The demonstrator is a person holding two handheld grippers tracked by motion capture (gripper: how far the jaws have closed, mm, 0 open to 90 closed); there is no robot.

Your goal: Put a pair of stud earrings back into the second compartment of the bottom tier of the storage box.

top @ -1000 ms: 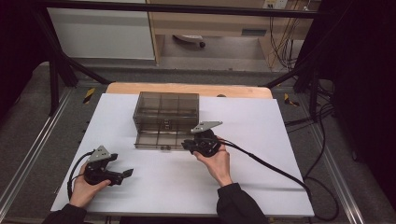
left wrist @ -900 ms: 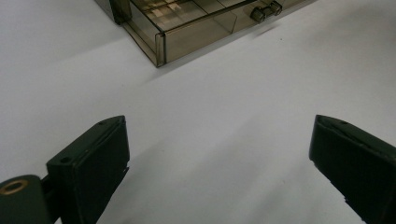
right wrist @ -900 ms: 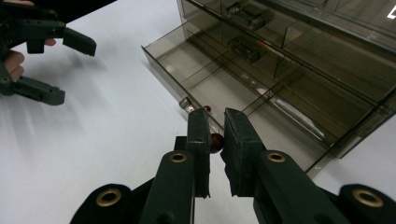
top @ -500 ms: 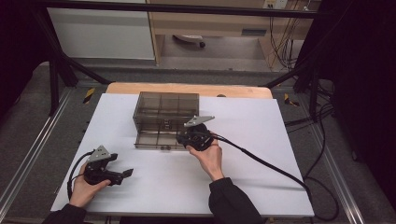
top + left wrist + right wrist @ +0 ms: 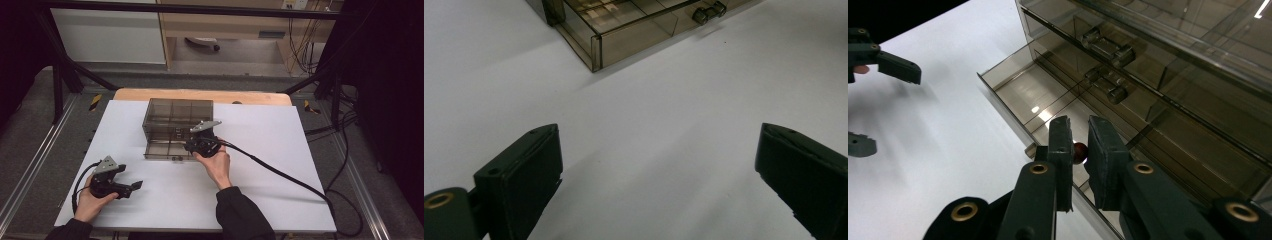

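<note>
Obs., drawer unit job, approx. mid-way.

Smoked clear plastic drawer cabinet [image 5: 177, 122] is sitting at the far-centre of the white table [image 5: 280, 165]. Its bottom drawer [image 5: 1020, 95] is standing pulled out toward the person; the two drawers above it are sitting flush w/ the cabinet front, handles in line.

R gripper [image 5: 1078, 150] is hanging over the front lip of the open drawer, just right of the cabinet's centre line. Jaws are standing nearly together, narrow gap, and they are pinching a small dark red bead-like item [image 5: 1079, 151]; can't tell exactly what it is. Item is sitting over the drawer's front edge, not yet resting on the drawer floor.

L gripper [image 5: 131, 187] is idling well to the near-left of the cabinet, low over the table, jaws spread wide, nothing between them.

Judgement: opening is done, pick-up is done. Remaining, probably: carry item in over the drawer, release it, then push drawer shut. Drawer floor is looking bare where visible.
</note>
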